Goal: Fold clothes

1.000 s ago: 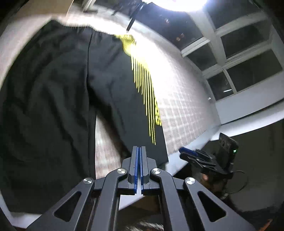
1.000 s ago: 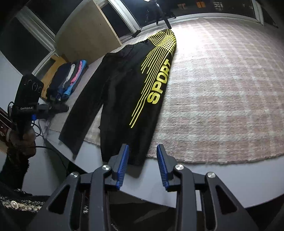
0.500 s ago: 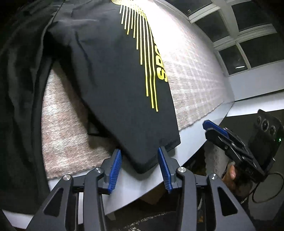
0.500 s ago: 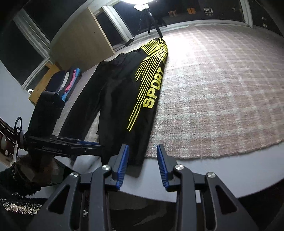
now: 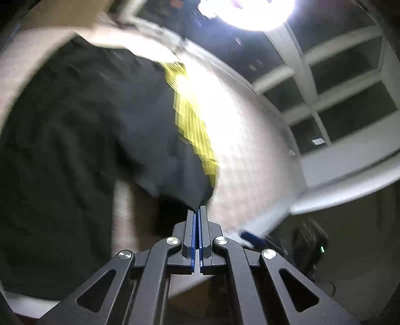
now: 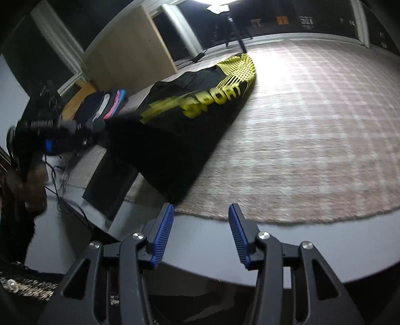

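Overhead, a lamp (image 5: 250,10) glares on the plaid blanket (image 6: 312,130).

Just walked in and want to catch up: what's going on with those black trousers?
A person with a gripper in each hand is folding black trousers on a pink checked rug. The left gripper is shut on the hem of one leg and lifts it. The right gripper hangs open and empty near the table edge.

There was one pair of black track pants with yellow "SPORT" lettering (image 6: 190,140), one pinkish checked rug (image 6: 312,150), one far-left stack of folded clothes (image 6: 105,110), and two blue-padded grippers.
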`<state>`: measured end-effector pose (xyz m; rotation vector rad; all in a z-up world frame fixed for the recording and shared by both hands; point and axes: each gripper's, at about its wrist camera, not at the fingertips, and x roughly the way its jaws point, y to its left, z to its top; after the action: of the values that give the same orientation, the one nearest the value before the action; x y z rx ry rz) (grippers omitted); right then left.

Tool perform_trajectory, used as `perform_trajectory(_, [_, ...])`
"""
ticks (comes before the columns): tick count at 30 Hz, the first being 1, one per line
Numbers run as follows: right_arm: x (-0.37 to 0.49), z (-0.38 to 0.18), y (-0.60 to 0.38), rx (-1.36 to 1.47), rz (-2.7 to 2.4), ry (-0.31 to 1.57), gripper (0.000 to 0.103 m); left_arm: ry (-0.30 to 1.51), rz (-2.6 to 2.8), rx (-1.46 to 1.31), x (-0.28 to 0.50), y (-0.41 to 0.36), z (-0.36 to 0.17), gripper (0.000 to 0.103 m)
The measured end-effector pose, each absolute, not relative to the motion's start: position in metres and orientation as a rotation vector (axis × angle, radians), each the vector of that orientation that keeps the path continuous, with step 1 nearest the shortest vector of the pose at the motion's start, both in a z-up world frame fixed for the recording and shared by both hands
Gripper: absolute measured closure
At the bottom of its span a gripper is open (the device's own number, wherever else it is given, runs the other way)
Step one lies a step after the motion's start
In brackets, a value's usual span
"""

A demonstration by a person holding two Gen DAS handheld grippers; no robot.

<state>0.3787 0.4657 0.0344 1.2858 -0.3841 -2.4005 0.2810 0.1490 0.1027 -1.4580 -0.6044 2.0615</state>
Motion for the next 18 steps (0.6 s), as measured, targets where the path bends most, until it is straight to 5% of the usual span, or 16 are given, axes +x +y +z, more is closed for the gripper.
perform_trajectory(5, [0.371, 0.024, 0.422, 1.273, -2.363, -0.3, 0.058, -0.651, 2.194, -1.489, 0.267, 0.097, 0.093, 0.102])
perform_trajectory(16, [0.334, 0.002, 0.316, 1.279, -2.403, 0.19, 0.058, -0.696, 2.19, -1.52, 0.257, 0.098, 0.071, 0.102])
perform_trajectory(18, [0.331, 0.003, 0.316, 1.284, -2.415, 0.214, 0.067, -0.697, 2.176, -1.514, 0.259, 0.091, 0.073, 0.102])
